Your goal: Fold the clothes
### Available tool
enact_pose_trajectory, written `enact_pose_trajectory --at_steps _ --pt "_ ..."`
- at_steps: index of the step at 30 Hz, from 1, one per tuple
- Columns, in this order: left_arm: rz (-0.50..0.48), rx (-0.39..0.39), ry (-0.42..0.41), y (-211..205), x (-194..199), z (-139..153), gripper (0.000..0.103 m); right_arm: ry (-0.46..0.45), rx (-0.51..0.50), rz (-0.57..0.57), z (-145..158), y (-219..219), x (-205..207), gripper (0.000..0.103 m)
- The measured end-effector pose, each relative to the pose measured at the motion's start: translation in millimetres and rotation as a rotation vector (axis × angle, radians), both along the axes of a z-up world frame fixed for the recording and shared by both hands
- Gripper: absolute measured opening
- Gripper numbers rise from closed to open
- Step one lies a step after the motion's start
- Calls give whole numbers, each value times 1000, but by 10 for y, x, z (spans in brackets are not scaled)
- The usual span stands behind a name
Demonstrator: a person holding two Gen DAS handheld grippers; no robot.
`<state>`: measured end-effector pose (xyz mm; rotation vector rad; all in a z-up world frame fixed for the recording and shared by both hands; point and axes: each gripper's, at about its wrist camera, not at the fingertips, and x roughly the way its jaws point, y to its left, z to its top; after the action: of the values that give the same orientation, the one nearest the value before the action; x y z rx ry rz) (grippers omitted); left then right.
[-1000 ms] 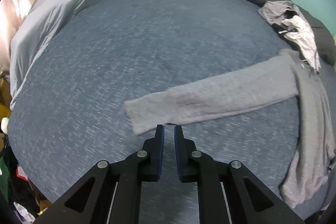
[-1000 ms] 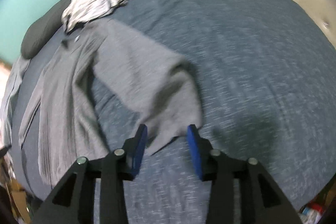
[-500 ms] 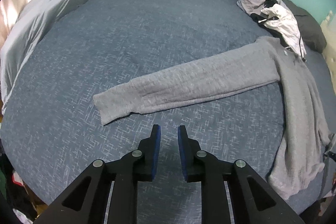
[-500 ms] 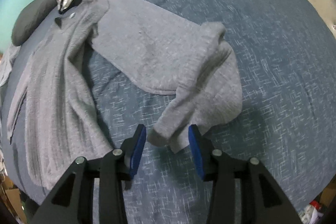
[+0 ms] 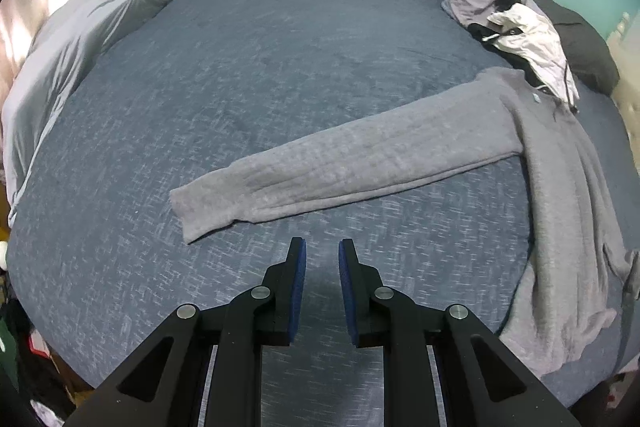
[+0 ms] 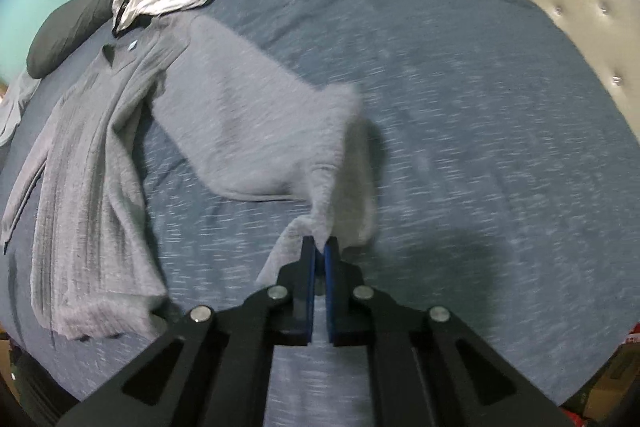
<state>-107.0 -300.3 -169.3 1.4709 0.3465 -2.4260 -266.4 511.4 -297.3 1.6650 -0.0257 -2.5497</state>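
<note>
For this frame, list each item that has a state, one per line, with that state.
Grey sweater: spread on the bed, unfolded.
Left sleeve: lying flat, stretched out, untouched.
Right sleeve: bunched, its end pinched and lifted.
Right gripper: shut on the right sleeve.
Left gripper: slightly open, empty, above the blue bed cover.
White and grey clothes pile: crumpled, unfolded.

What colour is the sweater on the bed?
Light grey sweater, clearest from the left wrist.
</note>
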Motion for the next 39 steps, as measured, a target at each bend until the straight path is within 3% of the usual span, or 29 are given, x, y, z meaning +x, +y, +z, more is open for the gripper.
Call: enact_pose_trajectory --at_steps 8,14,22,26,29,34,36,39 --pt "-40 -19 -15 271 -111 83 19 19 27 -45 156 634 -42 4" --pt "-56 -36 -18 371 -172 159 19 -23 18 -48 119 879 -118 4" --pt "-58 -56 -25 456 -184 209 19 -42 -80 -74 207 1195 -198 4" --pt "-61 -66 -36 503 -176 216 19 -56 -201 -174 123 1427 -220 4" --pt "-68 -71 -37 542 -176 230 19 -86 -168 -198 -31 1458 -225 4" --pt "-76 -68 -37 603 -209 217 19 -55 -235 -250 -136 1544 -92 4" --pt "-88 -62 -35 623 -223 207 19 -37 -274 -273 -154 1600 -23 8" --pt "-98 -56 -34 663 -235 196 19 14 -351 -312 -144 1717 103 33"
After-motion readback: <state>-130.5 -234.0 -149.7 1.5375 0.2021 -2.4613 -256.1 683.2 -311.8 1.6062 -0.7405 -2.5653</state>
